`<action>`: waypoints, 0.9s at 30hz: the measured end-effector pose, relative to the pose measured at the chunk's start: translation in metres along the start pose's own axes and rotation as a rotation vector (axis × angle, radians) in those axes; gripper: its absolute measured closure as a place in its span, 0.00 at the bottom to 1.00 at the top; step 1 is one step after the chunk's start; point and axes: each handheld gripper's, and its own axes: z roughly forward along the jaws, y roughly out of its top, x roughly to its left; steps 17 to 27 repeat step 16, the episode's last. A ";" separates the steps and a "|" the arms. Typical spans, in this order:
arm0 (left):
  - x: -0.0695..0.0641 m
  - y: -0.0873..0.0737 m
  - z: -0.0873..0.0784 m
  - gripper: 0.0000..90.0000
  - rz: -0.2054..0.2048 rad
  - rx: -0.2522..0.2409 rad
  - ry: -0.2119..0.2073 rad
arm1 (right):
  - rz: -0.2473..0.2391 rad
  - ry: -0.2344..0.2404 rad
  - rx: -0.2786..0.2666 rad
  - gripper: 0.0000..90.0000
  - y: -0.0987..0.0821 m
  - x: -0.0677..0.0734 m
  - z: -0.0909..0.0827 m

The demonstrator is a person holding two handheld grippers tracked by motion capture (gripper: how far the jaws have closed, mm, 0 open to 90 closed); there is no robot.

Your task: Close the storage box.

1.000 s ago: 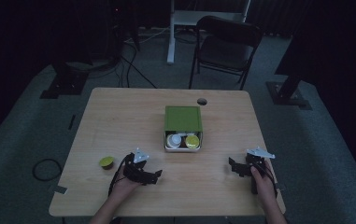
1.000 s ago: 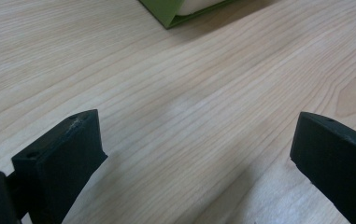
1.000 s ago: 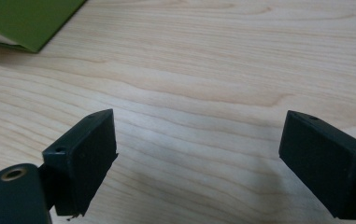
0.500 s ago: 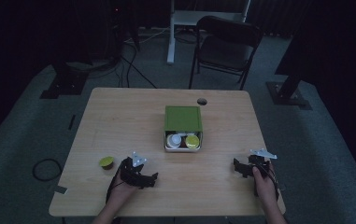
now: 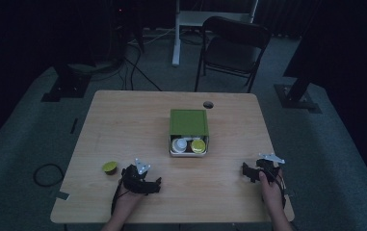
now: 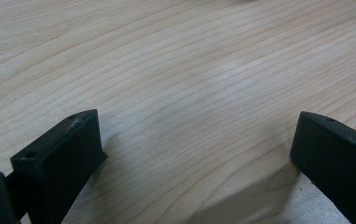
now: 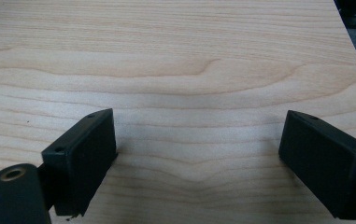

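Observation:
A green-lidded box (image 5: pixel 189 122) sits mid-table, its front open on a white pod (image 5: pixel 179 143) and a yellow-green pod (image 5: pixel 199 145). One loose yellow-green pod (image 5: pixel 109 167) lies on the wooden table (image 5: pixel 123 125) near the front left. Just right of that pod, my left gripper (image 5: pixel 153 185) rests low on the wood, open, with bare table between its jaws (image 6: pixel 199 154). My right gripper (image 5: pixel 246 173) sits at the front right, also open over bare wood (image 7: pixel 199 154), jaws pointing left.
A small dark hole (image 5: pixel 208 104) is set in the table behind the box. A folding chair (image 5: pixel 231 50) and a white stand (image 5: pixel 181 24) are beyond the far edge. The table's right edge (image 7: pixel 353 56) lies close to my right gripper.
Both hands have drawn slightly back toward the front edge of the table. Both grippers stay open and empty.

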 end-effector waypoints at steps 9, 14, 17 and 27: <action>-0.010 0.000 0.000 0.03 -0.081 0.000 0.076 | 0.003 -0.001 0.000 0.12 0.000 0.000 0.000; -0.012 0.001 0.001 0.03 -0.086 0.001 0.084 | 0.003 -0.001 0.000 0.12 0.000 0.000 0.000; -0.012 0.001 0.001 0.03 -0.087 0.001 0.085 | 0.003 -0.001 -0.001 0.12 0.000 0.000 0.000; -0.012 0.001 0.001 0.03 -0.087 0.001 0.085 | 0.003 -0.001 -0.001 0.12 0.000 0.000 0.000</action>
